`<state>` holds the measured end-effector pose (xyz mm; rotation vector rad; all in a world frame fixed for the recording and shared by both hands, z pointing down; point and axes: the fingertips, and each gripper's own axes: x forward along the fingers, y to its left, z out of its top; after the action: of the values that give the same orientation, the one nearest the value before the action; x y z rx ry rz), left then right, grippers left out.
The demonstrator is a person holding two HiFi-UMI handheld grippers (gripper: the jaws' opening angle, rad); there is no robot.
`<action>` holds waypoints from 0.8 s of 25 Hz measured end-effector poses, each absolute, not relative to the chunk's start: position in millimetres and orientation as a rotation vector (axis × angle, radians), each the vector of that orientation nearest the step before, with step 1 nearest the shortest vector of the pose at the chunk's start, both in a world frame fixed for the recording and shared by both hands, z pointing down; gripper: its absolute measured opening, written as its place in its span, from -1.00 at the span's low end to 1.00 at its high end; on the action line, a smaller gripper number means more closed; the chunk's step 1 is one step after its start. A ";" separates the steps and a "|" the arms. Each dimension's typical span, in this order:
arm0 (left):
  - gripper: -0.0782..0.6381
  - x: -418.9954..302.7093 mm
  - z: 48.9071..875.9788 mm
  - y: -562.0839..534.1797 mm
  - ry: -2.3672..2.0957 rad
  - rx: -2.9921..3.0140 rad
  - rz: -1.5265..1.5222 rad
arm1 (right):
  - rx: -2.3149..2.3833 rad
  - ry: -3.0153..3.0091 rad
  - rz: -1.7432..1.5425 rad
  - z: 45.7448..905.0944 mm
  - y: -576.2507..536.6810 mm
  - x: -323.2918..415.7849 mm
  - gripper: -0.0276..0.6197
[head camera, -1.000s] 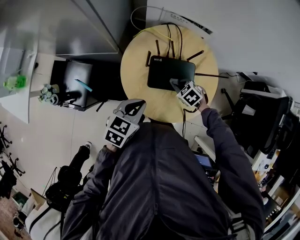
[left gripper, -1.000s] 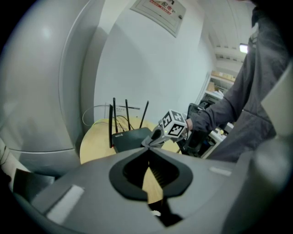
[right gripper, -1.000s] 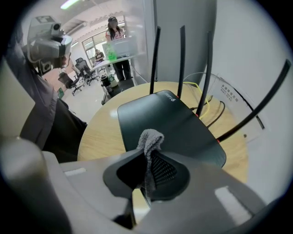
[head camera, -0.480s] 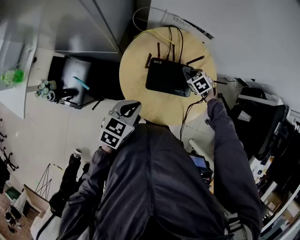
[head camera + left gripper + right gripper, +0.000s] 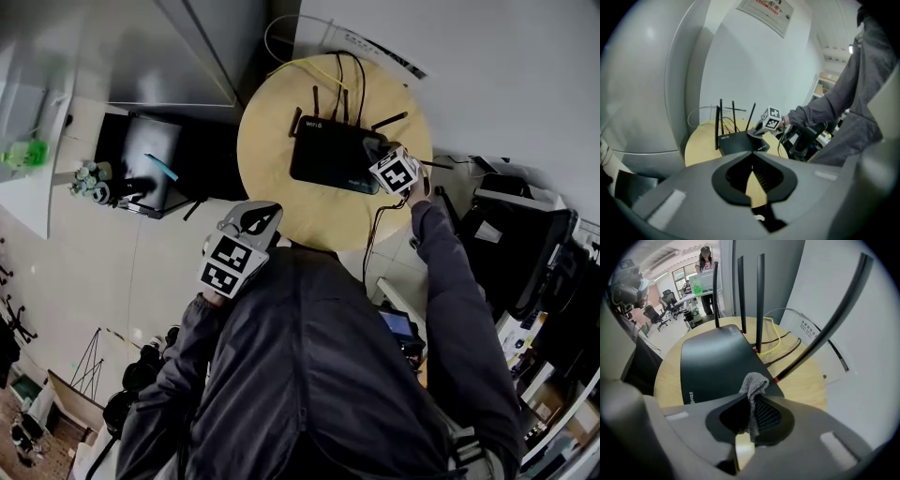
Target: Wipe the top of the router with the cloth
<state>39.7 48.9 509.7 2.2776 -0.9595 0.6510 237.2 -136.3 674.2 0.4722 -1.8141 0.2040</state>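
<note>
**Wiping stroke under way.** The right gripper (image 5: 377,159), its fingers pinching a bunched grey cloth (image 5: 753,383), is holding the cloth at the right end of the black router (image 5: 330,153), which is sitting toward the far side of the round wooden desk (image 5: 281,187) with its antennas (image 5: 741,296) raised. The left gripper (image 5: 258,216), fingers drawn together on nothing, is hovering idle off the desk's near edge. The next move probably calls for dragging the cloth leftward across the router's top, pressing lightly and avoiding the antennas along the far edge.
</note>
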 end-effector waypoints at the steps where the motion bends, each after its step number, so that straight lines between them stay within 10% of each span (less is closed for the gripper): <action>1: -0.78 39.9 509.6 49.0 -0.957 2.280 0.650 | 0.470 -1.817 0.207 674.3 -129.8 237.9 -0.84; 20: -0.78 40.7 510.1 46.0 -0.907 2.323 0.654 | 0.476 -1.858 0.279 677.2 -29.7 237.5 -0.84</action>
<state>40.7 46.0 510.1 2.3232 -0.9069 0.6540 237.5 -29.7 677.2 0.4761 -1.8582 0.2788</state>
